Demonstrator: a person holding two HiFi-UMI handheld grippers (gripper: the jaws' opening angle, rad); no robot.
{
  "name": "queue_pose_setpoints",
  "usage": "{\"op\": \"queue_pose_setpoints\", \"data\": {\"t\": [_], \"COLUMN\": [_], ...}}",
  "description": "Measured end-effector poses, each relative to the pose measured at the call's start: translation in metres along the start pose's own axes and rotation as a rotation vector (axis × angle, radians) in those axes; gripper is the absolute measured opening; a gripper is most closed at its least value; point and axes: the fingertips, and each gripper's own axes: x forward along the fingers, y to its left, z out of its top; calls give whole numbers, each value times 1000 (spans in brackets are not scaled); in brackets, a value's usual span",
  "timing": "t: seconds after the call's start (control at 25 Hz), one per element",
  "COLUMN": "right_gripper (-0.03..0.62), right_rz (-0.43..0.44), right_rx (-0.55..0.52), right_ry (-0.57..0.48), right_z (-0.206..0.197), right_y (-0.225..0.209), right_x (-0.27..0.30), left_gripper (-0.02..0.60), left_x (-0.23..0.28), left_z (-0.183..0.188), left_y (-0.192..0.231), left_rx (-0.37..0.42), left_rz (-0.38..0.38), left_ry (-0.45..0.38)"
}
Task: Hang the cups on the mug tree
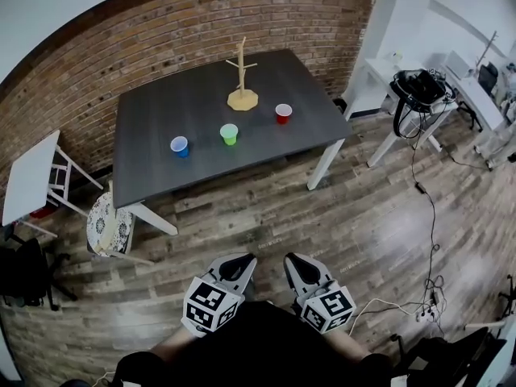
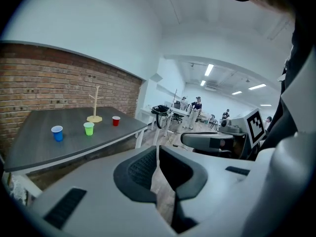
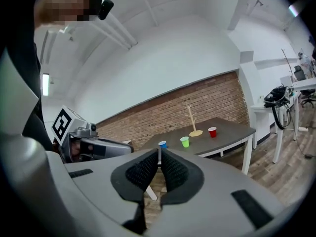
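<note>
Nothing hung yet; left gripper [image 1: 234,268] and right gripper [image 1: 303,266], pressed shut and empty, hover well short of the table [image 1: 157,107]; blue cup [image 1: 179,146], green cup [image 1: 229,134], red cup [image 1: 283,114] stand toward its front edge, before the tree [image 1: 242,77]; next, probably: step in, open round one.

Well ahead of the left gripper [image 1: 238,262] and right gripper [image 1: 300,264], a dark table [image 1: 153,180] carries a blue cup [image 1: 179,146], a green cup [image 1: 229,134] and a red cup [image 1: 283,113], with the mug tree [image 1: 242,79] beyond them.
</note>
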Motion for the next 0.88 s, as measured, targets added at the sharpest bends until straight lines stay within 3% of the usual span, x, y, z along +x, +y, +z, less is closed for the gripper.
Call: {"op": "queue_pose_setpoints", "data": {"t": [0.2, 0.6, 0.88], "right_gripper": [41, 41, 41], "right_rz": [-64, -130, -158], "right_rx": [35, 40, 56], "right_ry": [4, 53, 94], "right_z": [8, 43, 52], "right_y": [-30, -75, -99], "right_x": [19, 112, 176], "left_gripper": [29, 29, 29], "left_x": [35, 83, 108], "left_z": [18, 68, 82], "left_y": [12, 102, 167], "left_rx": [35, 6, -39], "left_rz": [-70, -112, -122], "left_ry": [13, 10, 15]}}
